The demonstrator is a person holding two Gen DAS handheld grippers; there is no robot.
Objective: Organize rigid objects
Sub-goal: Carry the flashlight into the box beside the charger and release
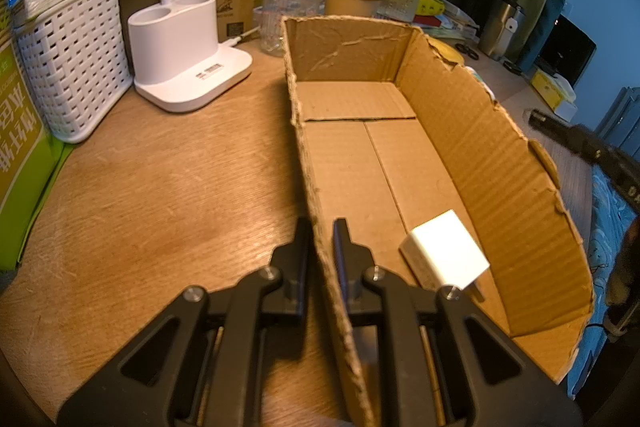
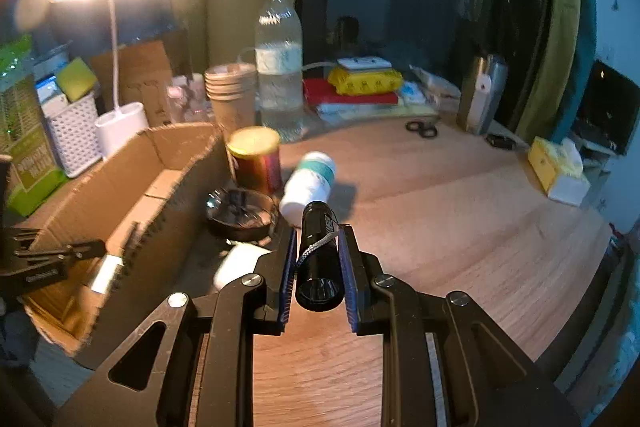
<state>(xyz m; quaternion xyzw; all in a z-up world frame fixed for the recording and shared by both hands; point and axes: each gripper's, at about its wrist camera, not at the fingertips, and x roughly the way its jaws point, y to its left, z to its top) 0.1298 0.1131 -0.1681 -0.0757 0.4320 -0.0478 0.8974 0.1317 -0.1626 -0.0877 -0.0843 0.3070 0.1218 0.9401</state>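
The left gripper (image 1: 322, 227) is clenched on the near side wall of the cardboard box (image 1: 472, 131), one finger outside the wall and one inside, pinching the torn top edge. The box stands on the wooden table (image 1: 168, 195), toward its left side, with a white charger (image 1: 444, 255) lying on the box floor near the gripped wall.

The right gripper (image 2: 318, 247) is grasping a small black flashlight (image 2: 318, 255) between its fingers, lens toward the camera and a grey cord across its body, held above the table surface.

Just outside the box's right wall, a round dark dish (image 2: 240, 213), a shiny can (image 2: 256, 163) with a yellow lid, a white bottle (image 2: 310, 183) lying on its side and a blurred white object (image 2: 236, 263) sit close together on the table. A water bottle (image 2: 278, 67) and stacked paper cups (image 2: 232, 87) stand toward the far edge.
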